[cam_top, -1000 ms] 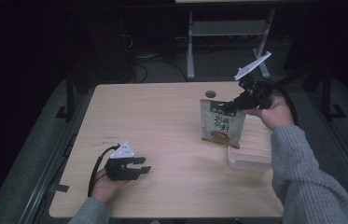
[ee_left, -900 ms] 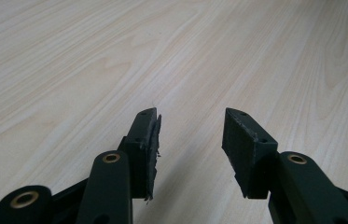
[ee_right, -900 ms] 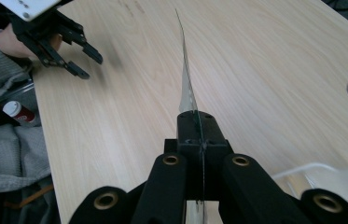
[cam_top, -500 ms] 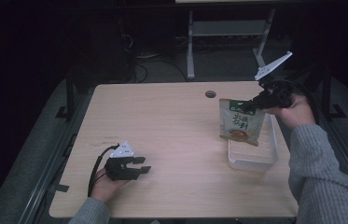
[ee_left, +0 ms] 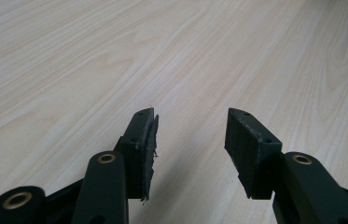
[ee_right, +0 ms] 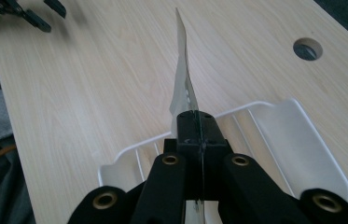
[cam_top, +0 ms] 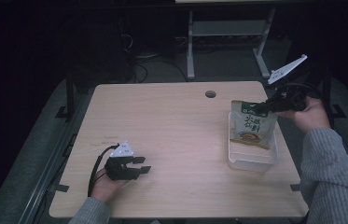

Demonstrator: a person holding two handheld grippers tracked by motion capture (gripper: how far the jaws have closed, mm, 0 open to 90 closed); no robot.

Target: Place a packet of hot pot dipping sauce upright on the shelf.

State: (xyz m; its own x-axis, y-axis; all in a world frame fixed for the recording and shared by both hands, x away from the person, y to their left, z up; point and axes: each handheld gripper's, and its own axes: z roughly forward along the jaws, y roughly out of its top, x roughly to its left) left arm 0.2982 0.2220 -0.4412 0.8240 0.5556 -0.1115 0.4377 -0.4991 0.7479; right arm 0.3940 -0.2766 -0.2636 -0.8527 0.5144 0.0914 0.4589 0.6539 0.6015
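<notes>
1. Left claw (cam_top: 140, 164) sits near the bench's (cam_top: 171, 126) front left corner, nothing between its jaws, which have just been opening to a middling gap.
2. Right claw (cam_top: 266, 106) pinches the food pouch's (cam_top: 252, 129) top edge; it has carried the pouch rightward, now over the white tray (cam_top: 251, 161) at the right edge. Lowering looks next.
3. The pouch's print is too small to read.

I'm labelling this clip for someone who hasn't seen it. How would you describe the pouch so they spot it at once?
Start at the light wooden table and go to its right edge, where a white plastic tray sits. The pouch hangs upright over that tray, pinched at its top edge by the right claw. It is the one printed thing here: green top, white front, food picture.
</notes>
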